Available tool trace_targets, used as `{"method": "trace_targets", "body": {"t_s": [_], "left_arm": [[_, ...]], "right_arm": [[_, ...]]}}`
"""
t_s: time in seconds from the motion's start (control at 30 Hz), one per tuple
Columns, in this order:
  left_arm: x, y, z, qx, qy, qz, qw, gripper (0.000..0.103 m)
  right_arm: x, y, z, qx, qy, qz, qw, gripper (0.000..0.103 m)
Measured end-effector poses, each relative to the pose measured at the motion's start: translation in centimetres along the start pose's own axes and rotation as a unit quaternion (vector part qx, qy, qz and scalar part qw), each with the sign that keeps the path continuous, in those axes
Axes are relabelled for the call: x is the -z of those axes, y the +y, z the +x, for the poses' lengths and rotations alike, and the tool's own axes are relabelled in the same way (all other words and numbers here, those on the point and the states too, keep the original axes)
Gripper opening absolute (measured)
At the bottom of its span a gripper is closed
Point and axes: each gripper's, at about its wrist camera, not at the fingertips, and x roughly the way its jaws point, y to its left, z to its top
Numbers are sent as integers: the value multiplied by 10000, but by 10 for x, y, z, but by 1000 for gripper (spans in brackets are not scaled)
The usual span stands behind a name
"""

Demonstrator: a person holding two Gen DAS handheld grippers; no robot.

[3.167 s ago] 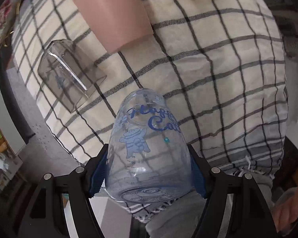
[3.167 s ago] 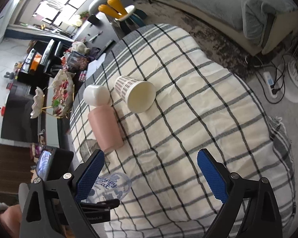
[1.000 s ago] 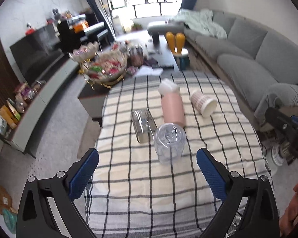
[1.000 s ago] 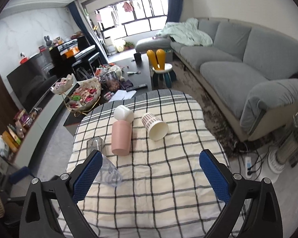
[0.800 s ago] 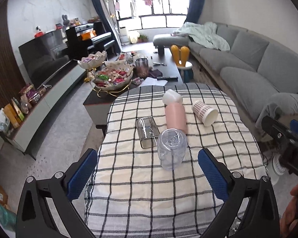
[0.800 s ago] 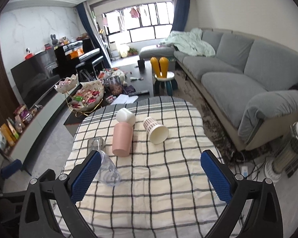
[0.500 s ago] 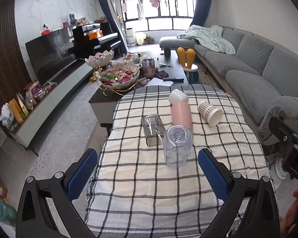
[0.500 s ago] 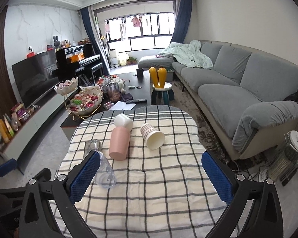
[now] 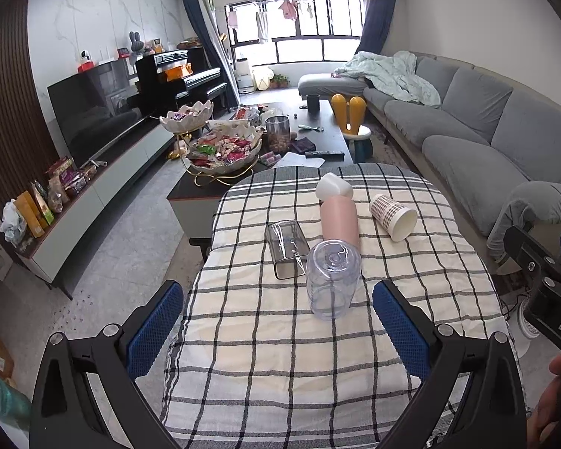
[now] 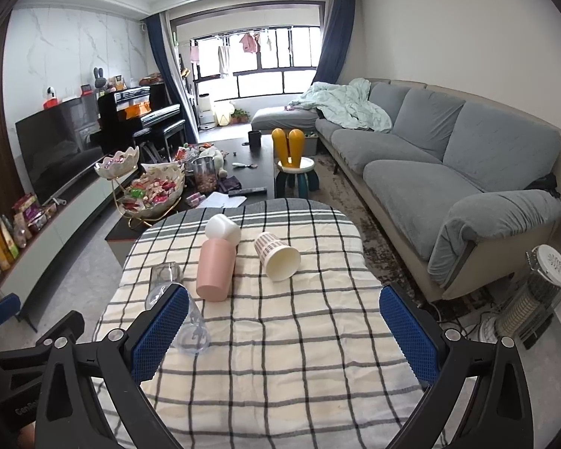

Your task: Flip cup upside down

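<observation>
clear cup (image 9: pixel 332 283) upside down on checked cloth (image 9: pixel 280 340), left tool (image 9: pixel 278 327) spread wide, clear of it

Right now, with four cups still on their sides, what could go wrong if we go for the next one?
1. The pink cup lies touching the white cup; gripping it may send the white one rolling.
2. The flipped clear cup stands close to the pink cup's open end and the square glass; a careless approach could topple it.
3. The paper cup lies on wrinkled cloth and could be crushed between the fingers.
</observation>
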Motion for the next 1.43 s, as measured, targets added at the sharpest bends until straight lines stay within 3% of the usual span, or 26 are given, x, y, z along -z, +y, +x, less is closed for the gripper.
{"method": "trace_targets", "body": {"t_s": [1.43], "left_arm": [[1,2,4,161,80,-7,9998,103]], "right_arm": [[-2,1,0,4,5,-11,10000,102]]}}
